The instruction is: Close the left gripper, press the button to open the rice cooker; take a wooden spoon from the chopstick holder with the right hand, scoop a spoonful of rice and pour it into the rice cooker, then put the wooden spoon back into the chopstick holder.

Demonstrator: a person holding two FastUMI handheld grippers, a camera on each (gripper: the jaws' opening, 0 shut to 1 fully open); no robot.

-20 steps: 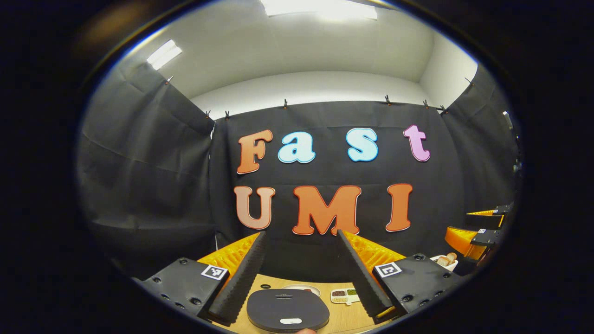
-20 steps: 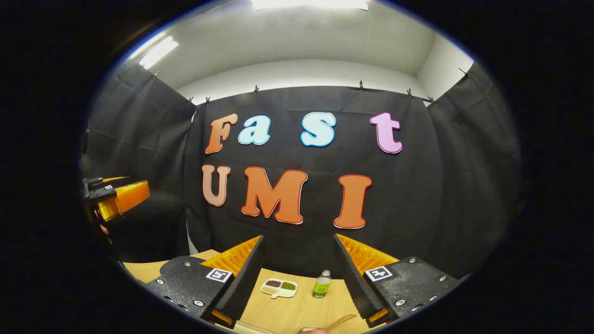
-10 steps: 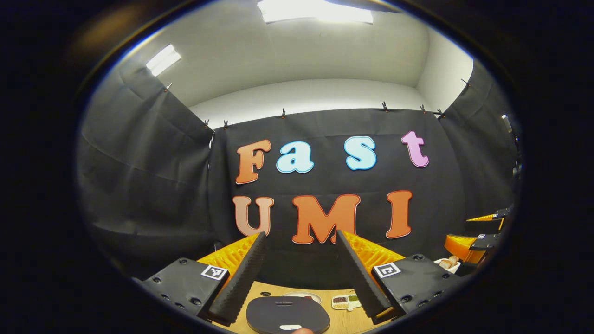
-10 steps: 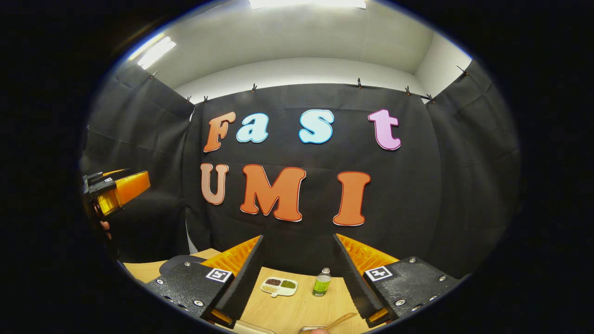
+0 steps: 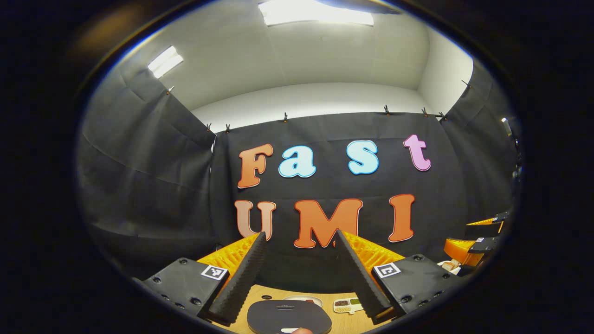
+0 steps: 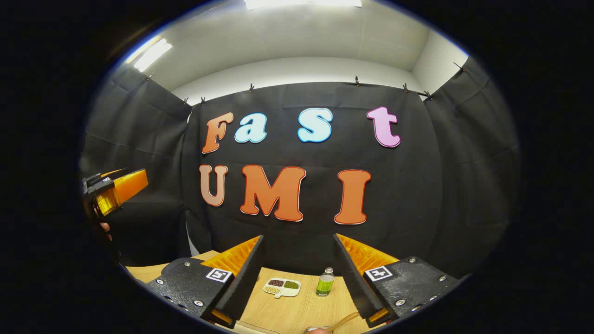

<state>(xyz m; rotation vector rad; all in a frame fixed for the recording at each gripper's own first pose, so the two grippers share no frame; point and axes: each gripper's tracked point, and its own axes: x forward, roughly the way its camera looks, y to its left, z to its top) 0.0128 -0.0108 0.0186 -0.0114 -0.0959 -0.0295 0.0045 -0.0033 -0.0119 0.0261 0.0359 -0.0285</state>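
Rice cooker lid [image 5: 288, 316], dark and shut, lies low on the wooden bench [image 6: 297, 308], between the spread fingers of the left hand-held gripper [image 5: 297, 273]. Beyond it sits a divided dish of grains [image 5: 347, 305]. Right hand-held gripper [image 6: 297, 273] gapes empty above a wooden spoon handle [image 6: 344, 320], near a green bottle [image 6: 325, 283].
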